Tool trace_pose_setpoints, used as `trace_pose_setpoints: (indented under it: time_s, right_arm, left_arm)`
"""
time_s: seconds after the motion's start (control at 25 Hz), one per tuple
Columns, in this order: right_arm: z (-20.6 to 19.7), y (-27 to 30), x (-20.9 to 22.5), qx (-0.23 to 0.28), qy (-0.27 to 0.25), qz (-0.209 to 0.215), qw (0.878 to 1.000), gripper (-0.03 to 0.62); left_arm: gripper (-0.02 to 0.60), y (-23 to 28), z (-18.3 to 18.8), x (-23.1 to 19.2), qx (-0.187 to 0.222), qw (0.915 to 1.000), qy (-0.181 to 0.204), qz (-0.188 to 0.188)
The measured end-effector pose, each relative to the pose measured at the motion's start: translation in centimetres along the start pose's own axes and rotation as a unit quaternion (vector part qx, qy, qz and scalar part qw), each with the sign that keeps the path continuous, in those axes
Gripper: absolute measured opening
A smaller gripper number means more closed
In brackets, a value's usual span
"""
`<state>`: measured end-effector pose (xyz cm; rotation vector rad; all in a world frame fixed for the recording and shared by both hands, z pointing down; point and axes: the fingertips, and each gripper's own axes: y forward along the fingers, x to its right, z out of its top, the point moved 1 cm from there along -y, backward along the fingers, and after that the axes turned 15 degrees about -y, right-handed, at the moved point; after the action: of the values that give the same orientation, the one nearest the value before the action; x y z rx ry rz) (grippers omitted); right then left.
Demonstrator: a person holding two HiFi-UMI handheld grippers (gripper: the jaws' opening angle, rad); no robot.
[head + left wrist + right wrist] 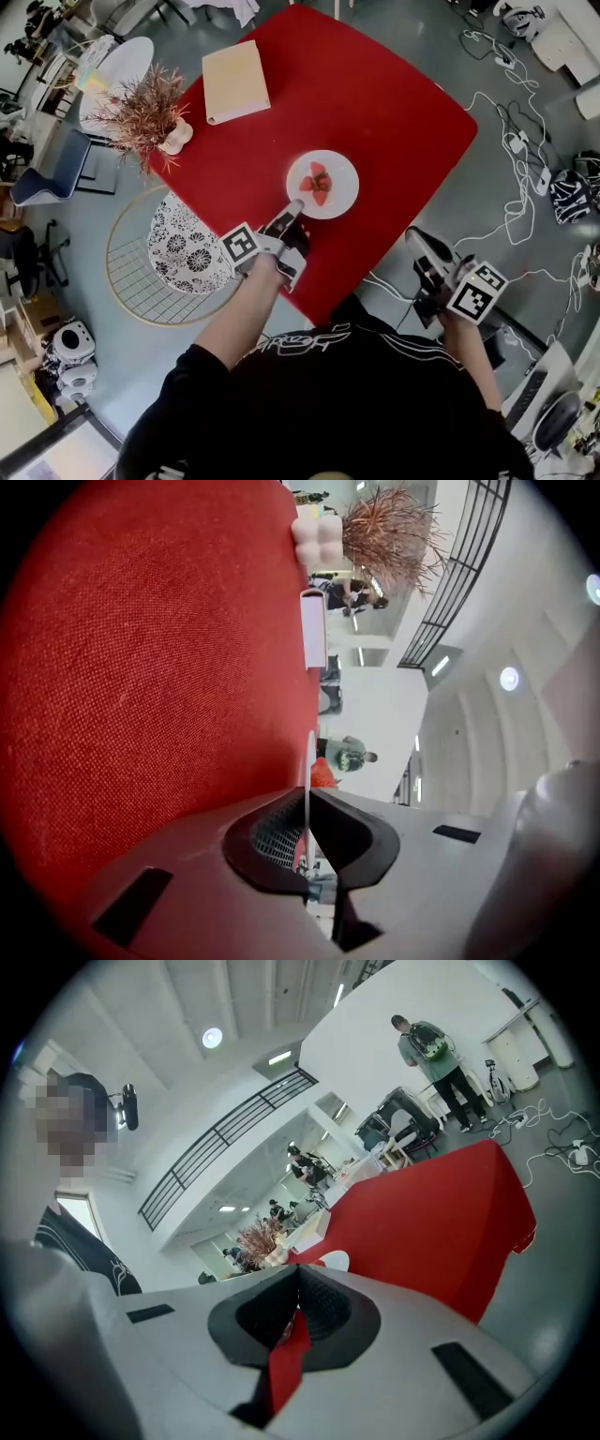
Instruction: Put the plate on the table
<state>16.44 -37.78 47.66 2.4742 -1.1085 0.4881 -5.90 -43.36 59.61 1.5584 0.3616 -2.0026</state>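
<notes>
A white plate (339, 180) with cut strawberries (317, 184) lies at the middle of the red table (375, 94), near its front edge. My left gripper (292, 208) reaches in from the front and is shut on the plate's near rim. In the left gripper view the rim (308, 761) shows edge-on as a thin white line between the pads, close against the red tabletop (141, 667). My right gripper (420, 246) hangs off the table's right side over the floor, shut with nothing in it; its tips (298, 1274) meet.
A beige book (234, 80) and a vase of dried reddish plants (155, 112) stand at the table's far left. A patterned round stool (183, 248) and a gold wire frame (131, 272) sit left of the table. Cables (511, 141) lie on the floor at right.
</notes>
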Motion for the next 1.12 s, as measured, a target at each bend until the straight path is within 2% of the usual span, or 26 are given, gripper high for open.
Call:
trace_pose_setpoints:
  time_s: [0.28,0.76,0.92,1.04,1.12]
  right_arm:
    - [-0.6,0.2,0.7,0.003,0.014,-0.001,1.000,0.008]
    - [-1.0,-0.4,0.8,0.009,0.027,-0.003,1.000,0.008]
    - [-1.1,-0.6,0.8,0.011,0.032,-0.002,0.999,0.008]
    - [-1.2,-0.7,0.8,0.014,0.037,-0.002,0.999,0.008]
    - [-1.4,-0.7,0.8,0.013,0.043,-0.001,0.999,0.008]
  left_arm:
    - [0.018,0.2,0.4,-0.9,0.017,0.9982,-0.003,0.057]
    - [0.020,0.5,0.5,-1.1,0.024,0.9969,0.008,0.074]
    - [0.113,0.9,0.1,-0.5,0.013,0.9975,0.017,0.067]
    - [0.154,0.9,-0.2,-0.2,0.009,0.9977,0.016,0.066]
    - [0.159,0.8,-0.2,-0.2,0.005,0.9974,0.020,0.069]
